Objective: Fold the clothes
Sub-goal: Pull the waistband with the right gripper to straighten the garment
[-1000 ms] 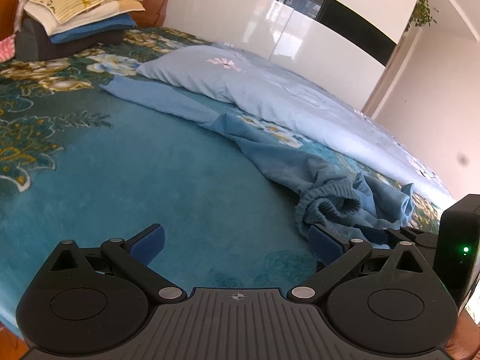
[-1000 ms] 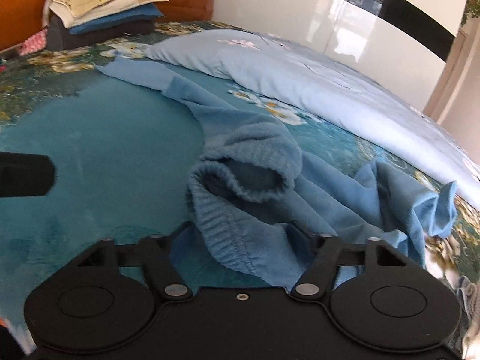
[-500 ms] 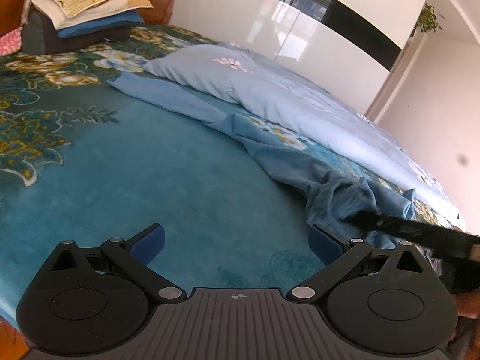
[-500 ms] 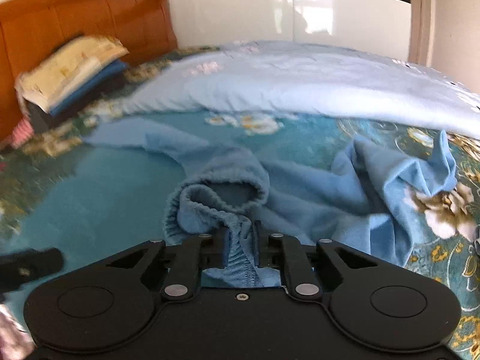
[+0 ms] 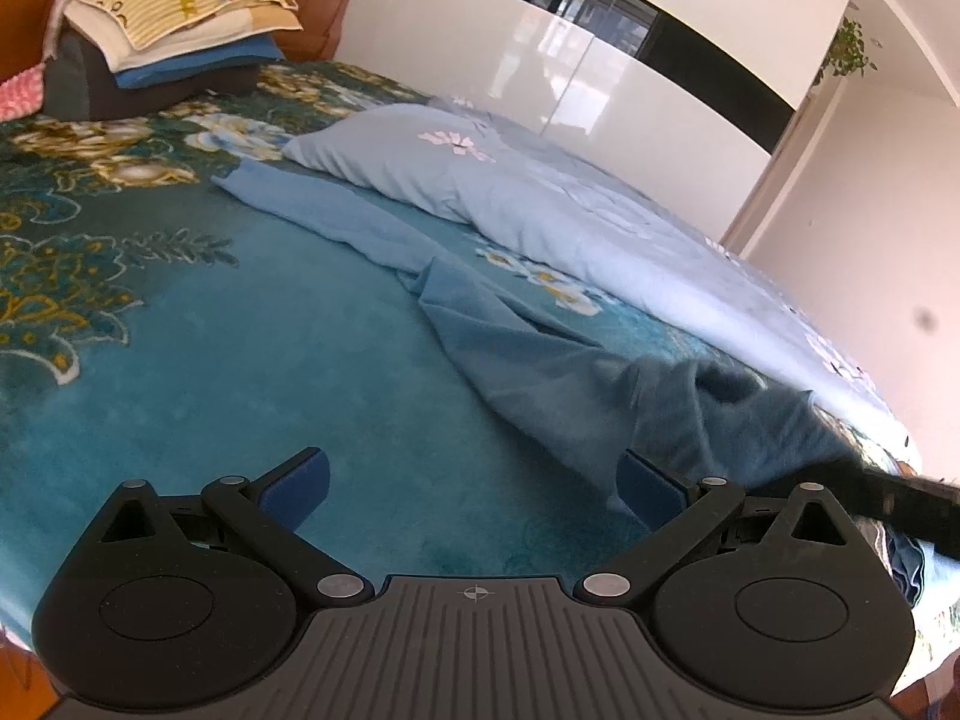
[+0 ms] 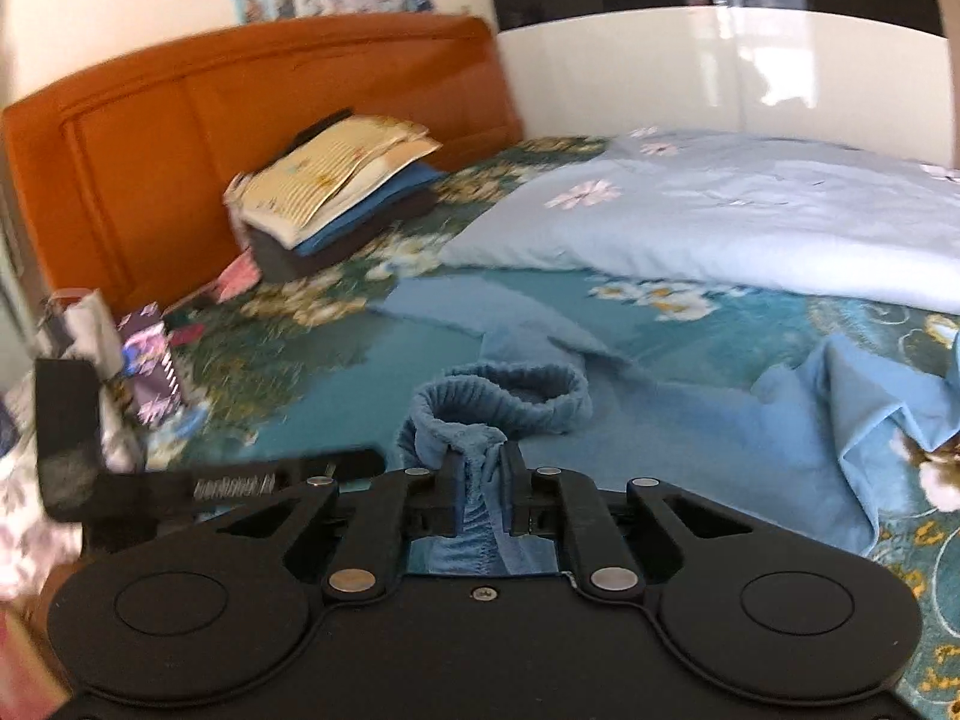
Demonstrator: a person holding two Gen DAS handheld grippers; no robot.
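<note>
Right gripper [image 6: 483, 495] clamps the ribbed cuff [image 6: 504, 399] of the blue garment [image 5: 540, 372], which sprawls unfolded beside the pale duvet [image 5: 570, 204]. Left gripper [image 5: 474, 483] gapes empty. Folding barely begun.

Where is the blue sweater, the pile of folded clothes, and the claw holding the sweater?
blue sweater [image 6: 528, 396], right wrist view, ribbed cuff
pile of folded clothes [image 5: 174, 18], left wrist view, striped top piece
right claw [image 6: 483, 480], right wrist view, between its fingertips
</note>
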